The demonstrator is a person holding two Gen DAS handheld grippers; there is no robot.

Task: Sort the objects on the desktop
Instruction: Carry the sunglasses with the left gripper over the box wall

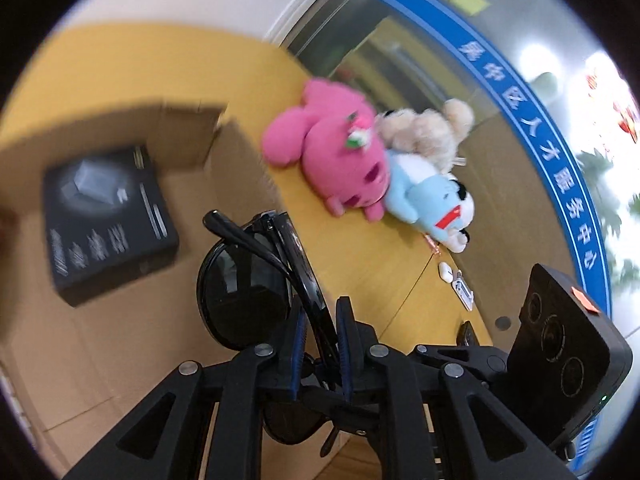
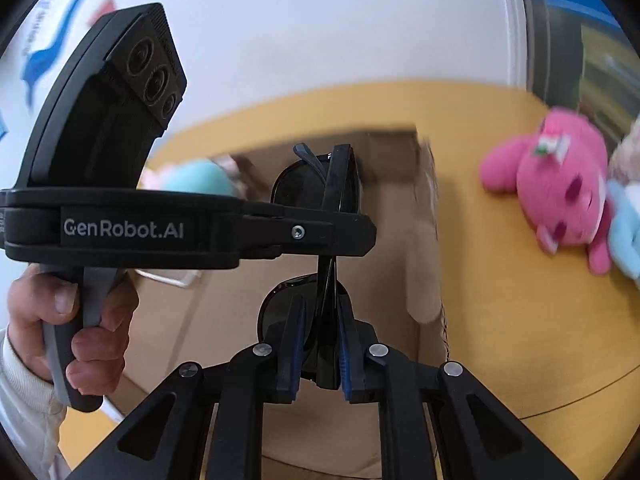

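Cardboard box (image 1: 120, 320) on the yellow table (image 1: 360, 264) holds a black carton (image 1: 108, 220). Both the left tool (image 1: 318, 344) and right tool (image 2: 318, 344) clamp folded black sunglasses (image 1: 248, 276) above it. Rightward, plush toys (image 1: 340, 152) lie together.

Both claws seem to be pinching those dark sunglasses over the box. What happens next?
Probably one lets go: the left gripper and right gripper both clamp the folded black sunglasses above the open cardboard box, so either could lower them in.

Left gripper (image 1: 318, 344) and right gripper (image 2: 319, 354), jaws clamped together.
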